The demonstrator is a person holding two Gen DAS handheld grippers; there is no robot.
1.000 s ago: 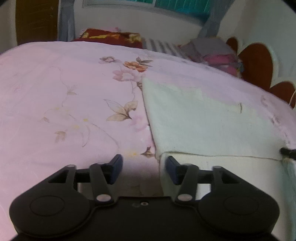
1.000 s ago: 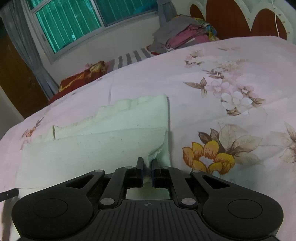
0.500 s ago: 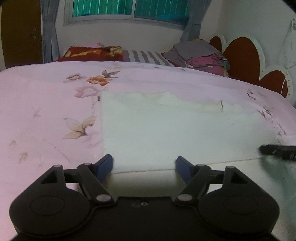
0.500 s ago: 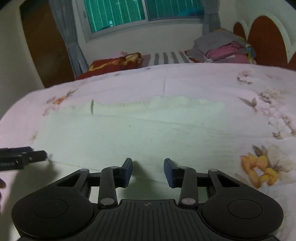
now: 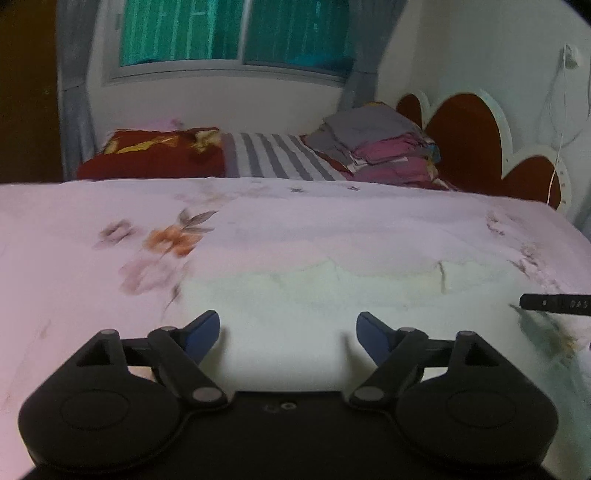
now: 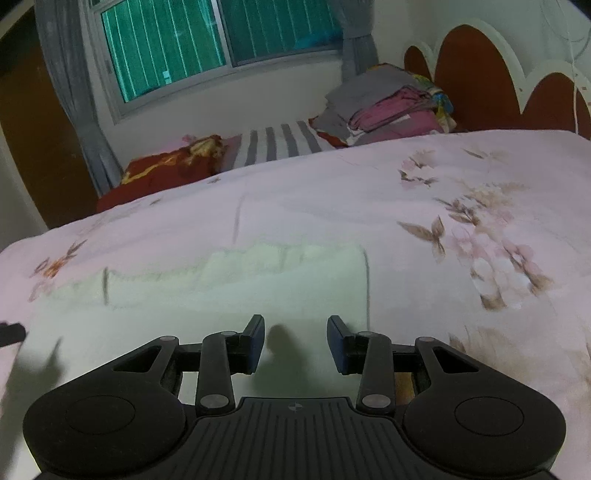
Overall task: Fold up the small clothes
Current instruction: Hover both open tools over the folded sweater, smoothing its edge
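Note:
A pale cream folded cloth (image 5: 332, 295) lies flat on the pink floral bedspread (image 5: 258, 229). My left gripper (image 5: 288, 332) hovers over its near left part, jaws still opening, with nothing between the blue pads. The right gripper's tip (image 5: 554, 304) pokes in from the right edge of the left wrist view. In the right wrist view the same cloth (image 6: 240, 284) spreads ahead and to the left. My right gripper (image 6: 295, 343) stands open above the cloth's near right part, holding nothing. The left gripper's tip (image 6: 11, 332) shows at the left edge there.
A stack of folded clothes (image 5: 380, 147) sits at the far right by the red and white headboard (image 5: 465, 136). A striped pillow (image 5: 273, 158) and a red one (image 5: 155, 155) lie under the window (image 5: 236, 33). Floral bedspread (image 6: 480, 221) stretches to the right.
The right gripper let go of the cloth's corner and opened. The left jaws widened. Both grippers drew back from the cloth, which now lies flat farther ahead.

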